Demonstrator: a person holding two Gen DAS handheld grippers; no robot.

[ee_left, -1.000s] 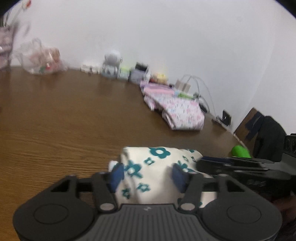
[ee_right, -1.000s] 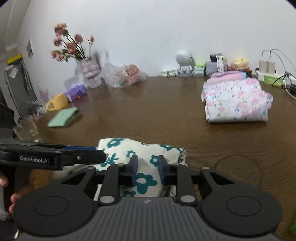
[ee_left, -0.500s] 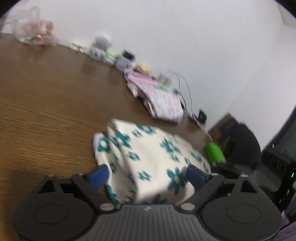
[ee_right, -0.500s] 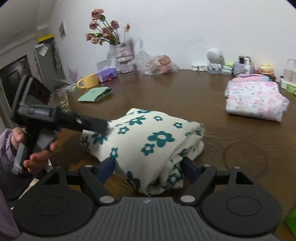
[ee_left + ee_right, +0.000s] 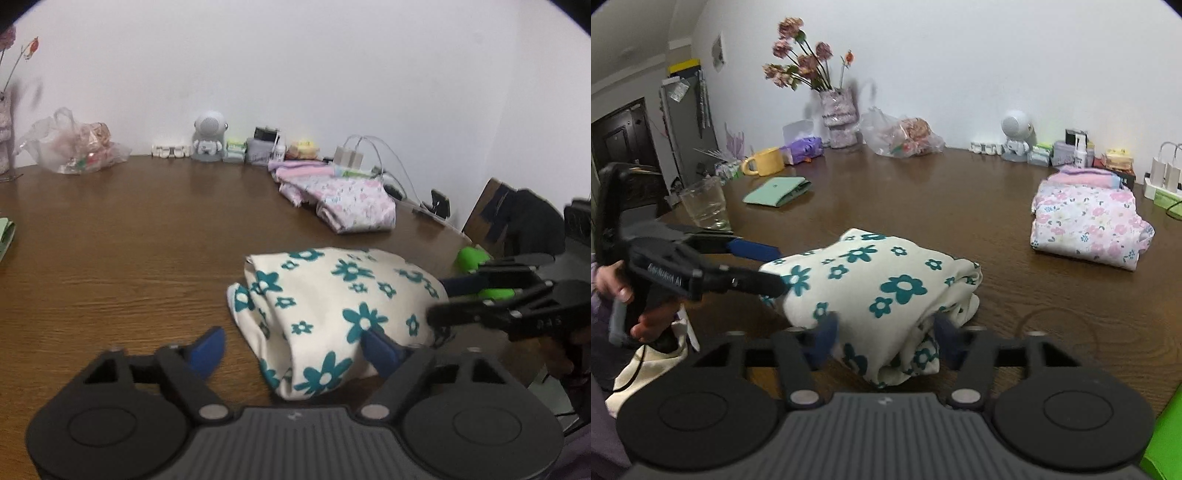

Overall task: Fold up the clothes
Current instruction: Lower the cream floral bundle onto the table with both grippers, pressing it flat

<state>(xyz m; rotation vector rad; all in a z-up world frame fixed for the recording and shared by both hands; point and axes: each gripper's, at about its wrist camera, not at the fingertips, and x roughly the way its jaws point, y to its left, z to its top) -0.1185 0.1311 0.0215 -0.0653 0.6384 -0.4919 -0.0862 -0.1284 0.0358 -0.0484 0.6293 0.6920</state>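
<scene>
Folded flowered garment (image 5: 332,317) on the brown surface (image 5: 129,240), my left gripper (image 5: 295,347) and right gripper (image 5: 882,336) both spread wide around it, right view alone showing glass (image 5: 705,203) and yellow mug (image 5: 764,161)

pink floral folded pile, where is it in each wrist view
Left wrist: the pink floral folded pile lies right of centre on the far part of the table.
Right wrist: it lies at the right edge, mid-height.
Shared landmark: the white astronaut figure by the wall, left of the pile in both.

Wrist cams low, near — share garment (image 5: 332,314).
</scene>
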